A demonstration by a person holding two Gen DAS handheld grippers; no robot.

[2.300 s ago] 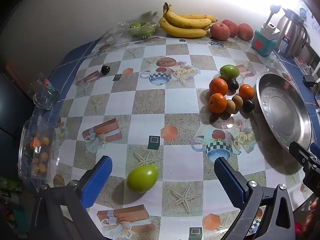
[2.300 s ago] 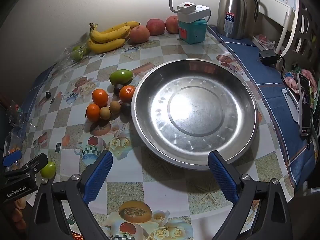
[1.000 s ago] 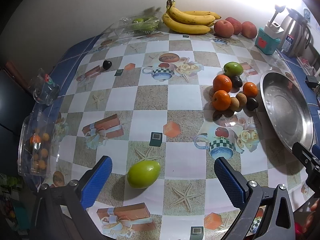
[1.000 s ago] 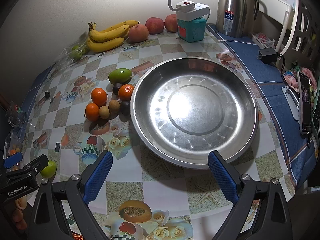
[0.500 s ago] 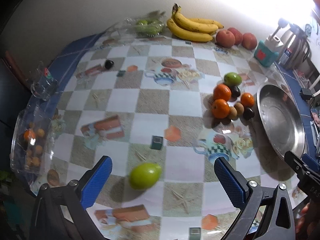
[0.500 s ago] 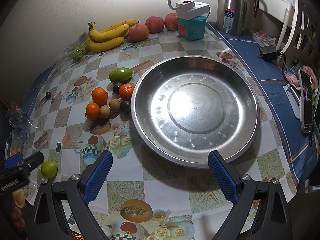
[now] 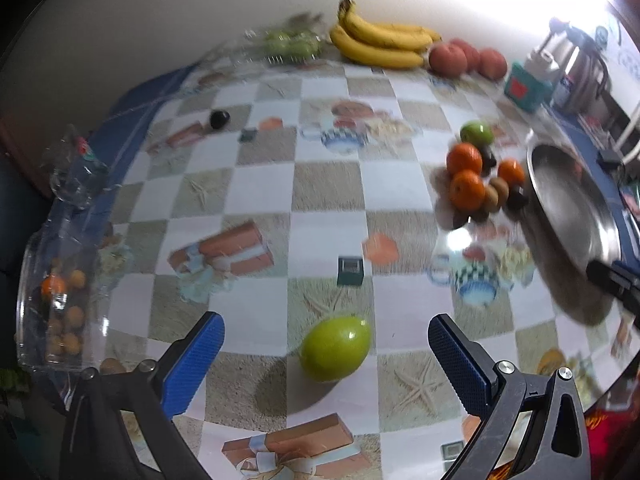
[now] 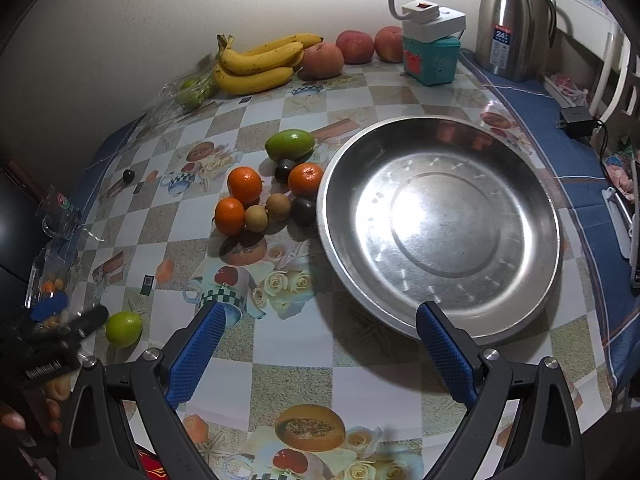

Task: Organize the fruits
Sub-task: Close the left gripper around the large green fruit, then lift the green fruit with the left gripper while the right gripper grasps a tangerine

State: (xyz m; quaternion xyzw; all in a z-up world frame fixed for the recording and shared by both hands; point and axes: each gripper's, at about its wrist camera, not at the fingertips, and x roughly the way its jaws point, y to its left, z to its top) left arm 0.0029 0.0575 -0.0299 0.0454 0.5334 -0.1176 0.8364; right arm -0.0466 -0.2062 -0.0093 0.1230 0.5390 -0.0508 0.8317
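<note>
A green lemon-shaped fruit [image 7: 335, 348] lies on the checked tablecloth between the open fingers of my left gripper [image 7: 326, 346]; it also shows in the right wrist view [image 8: 123, 328]. My right gripper [image 8: 318, 336] is open and empty at the near rim of a large steel bowl [image 8: 438, 224], which holds nothing. Left of the bowl lies a cluster of oranges [image 8: 244, 184], small brown fruits [image 8: 278, 206], dark fruits [image 8: 303, 210] and a green mango [image 8: 289, 144]. Bananas [image 8: 258, 63] and peaches [image 8: 322, 61] lie by the far wall.
A steel thermos [image 8: 512, 24] and a teal box with a lamp [image 8: 431, 54] stand at the back right. A clear box of small orange fruits [image 7: 56, 308] and a glass [image 7: 74, 172] sit at the table's left edge. A bag of green fruit [image 7: 288, 42] lies beside the bananas.
My left gripper has moved forward and right, so the green fruit now sits between its fingers. The right gripper has barely moved.
</note>
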